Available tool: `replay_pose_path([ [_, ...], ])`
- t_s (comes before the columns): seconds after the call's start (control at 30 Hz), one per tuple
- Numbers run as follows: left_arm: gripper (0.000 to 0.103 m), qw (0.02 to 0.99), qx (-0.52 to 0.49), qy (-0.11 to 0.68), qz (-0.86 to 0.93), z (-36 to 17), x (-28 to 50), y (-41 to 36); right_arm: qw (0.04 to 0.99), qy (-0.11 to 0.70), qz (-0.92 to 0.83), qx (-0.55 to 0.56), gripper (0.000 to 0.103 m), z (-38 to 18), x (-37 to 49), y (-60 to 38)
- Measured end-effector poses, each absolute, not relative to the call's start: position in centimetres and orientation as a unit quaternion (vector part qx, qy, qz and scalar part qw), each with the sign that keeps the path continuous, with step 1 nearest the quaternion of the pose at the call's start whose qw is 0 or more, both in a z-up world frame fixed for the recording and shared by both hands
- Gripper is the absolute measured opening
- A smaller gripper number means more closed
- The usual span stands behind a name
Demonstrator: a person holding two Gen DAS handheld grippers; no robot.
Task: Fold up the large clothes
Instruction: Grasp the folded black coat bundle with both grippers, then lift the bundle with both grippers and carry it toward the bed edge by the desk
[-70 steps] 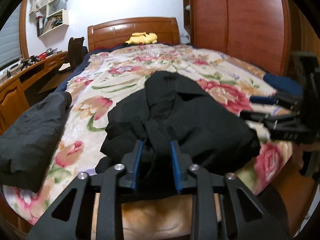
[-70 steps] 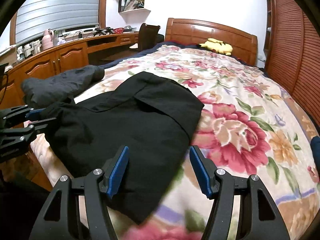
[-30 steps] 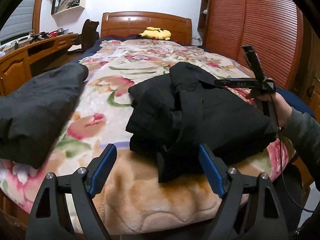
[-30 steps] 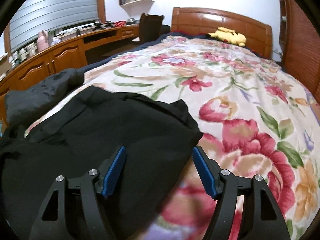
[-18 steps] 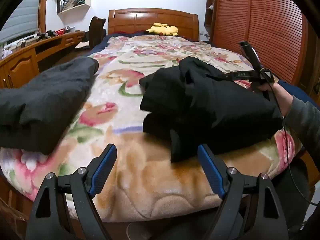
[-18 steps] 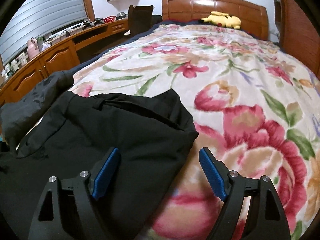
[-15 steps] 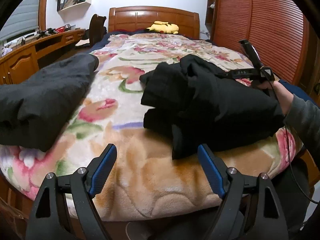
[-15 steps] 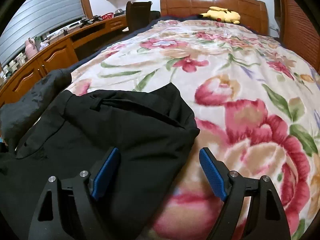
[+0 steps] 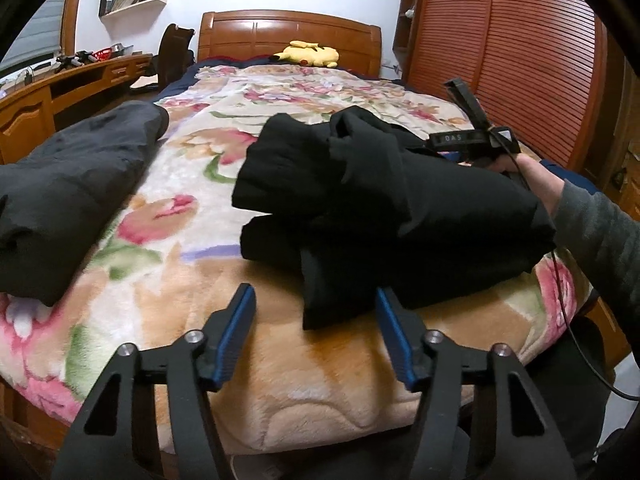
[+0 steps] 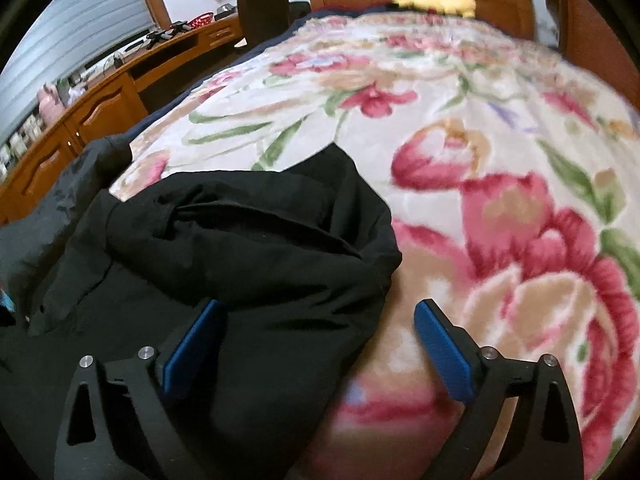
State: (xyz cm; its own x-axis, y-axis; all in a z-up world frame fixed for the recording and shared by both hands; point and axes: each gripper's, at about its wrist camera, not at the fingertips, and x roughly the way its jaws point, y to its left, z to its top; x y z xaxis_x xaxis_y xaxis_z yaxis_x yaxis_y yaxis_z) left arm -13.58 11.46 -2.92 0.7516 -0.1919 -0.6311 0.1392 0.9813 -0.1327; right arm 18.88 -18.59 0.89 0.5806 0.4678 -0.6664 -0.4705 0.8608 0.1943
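Bare floral blanket (image 9: 188, 264) along the bed's foot edge separates the black garment (image 9: 380, 208) from a dark grey bundle (image 9: 68, 184) at the left corner; beyond both, the bed lies open toward the headboard (image 9: 288, 32).

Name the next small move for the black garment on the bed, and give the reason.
Probably ease the left gripper forward and close it on the flap of the black garment hanging toward the bed's near edge. Its jaws, which have just been closing, stand open with that flap just ahead of them and nothing gripped. The right gripper is also open, over the garment's edge.
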Motion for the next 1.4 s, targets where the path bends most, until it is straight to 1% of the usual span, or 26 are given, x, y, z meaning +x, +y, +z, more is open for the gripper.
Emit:
replay_pose_path([
  [0.1,0.054,0.935,-0.042,0.339,-0.093,-2.9,-13.2,11.2,0.877,0.388,0.282,0.018,0.097,0.6,19.7,-18.8],
  [0.2,0.04,0.932,-0.05,0.342,-0.108,-3.0,-12.8,11.1,0.865,0.398,0.304,0.022,0.096,0.5,20.1,-18.6],
  [0.23,0.03,0.93,-0.059,0.343,-0.119,-3.1,-12.7,11.1,0.861,0.402,0.311,0.025,0.089,0.4,20.2,-18.6],
  [0.27,0.026,0.929,-0.063,0.342,-0.123,-3.0,-12.6,11.1,0.854,0.405,0.324,0.037,0.083,0.3,20.2,-18.6],
  [0.3,0.022,0.929,-0.064,0.342,-0.123,-3.0,-12.6,11.0,0.848,0.408,0.335,0.047,0.08,0.2,20.3,-18.6],
  [0.33,0.015,0.93,-0.062,0.341,-0.124,-2.9,-12.7,11.0,0.846,0.409,0.338,0.051,0.071,0.2,20.2,-18.6],
  [0.4,0.012,0.931,-0.067,0.335,-0.124,-2.6,-12.9,11.2,0.845,0.406,0.343,0.058,0.056,0.3,20.0,-18.8],
  [0.43,0.009,0.932,-0.069,0.333,-0.123,-2.4,-12.9,11.3,0.848,0.401,0.342,0.059,0.043,0.5,19.8,-18.9],
  [0.47,0.008,0.934,-0.064,0.329,-0.123,-2.1,-13.0,11.3,0.854,0.393,0.336,0.058,0.033,0.8,19.6,-19.0],
  [0.5,0.007,0.936,-0.056,0.324,-0.123,-1.8,-13.1,11.2,0.866,0.376,0.326,0.051,0.03,1.5,18.9,-18.9],
  [0.57,0.005,0.941,-0.047,0.312,-0.118,-1.2,-13.3,11.2,0.871,0.369,0.322,0.043,0.022,1.9,18.5,-18.6],
  [0.67,0.004,0.948,-0.04,0.294,-0.113,-0.2,-13.4,11.8,0.884,0.345,0.314,0.023,0.017,3.0,16.9,-17.9],
  [0.77,0.004,0.953,-0.038,0.28,-0.109,0.4,-13.4,12.9,0.895,0.32,0.311,0.008,0.015,4.5,15.2,-17.0],
  [0.9,0.004,0.96,-0.043,0.259,-0.099,1.3,-13.3,15.5,0.907,0.284,0.311,-0.022,0.014,7.0,13.0,-14.0],
  [0.97,0.004,0.963,-0.05,0.247,-0.094,2.0,-13.1,17.2,0.907,0.282,0.312,-0.028,0.014,7.4,12.9,-13.1],
  [1.07,0.004,0.968,-0.055,0.233,-0.082,3.6,-12.2,20.2,0.909,0.276,0.305,-0.065,0.013,8.5,12.7,-9.9],
  [1.1,0.004,0.969,-0.055,0.229,-0.075,4.2,-11.9,21.3,0.91,0.267,0.306,-0.083,0.013,9.6,12.6,-7.5],
  [1.17,0.003,0.972,-0.053,0.221,-0.064,5.1,-11.5,23.3,0.91,0.261,0.308,-0.09,0.013,10.0,12.6,-6.6],
  [1.4,0.003,0.981,-0.032,0.19,-0.007,8.4,-10.7,29.3,0.915,0.209,0.319,-0.13,0.013,15.0,11.6,0.3],
])
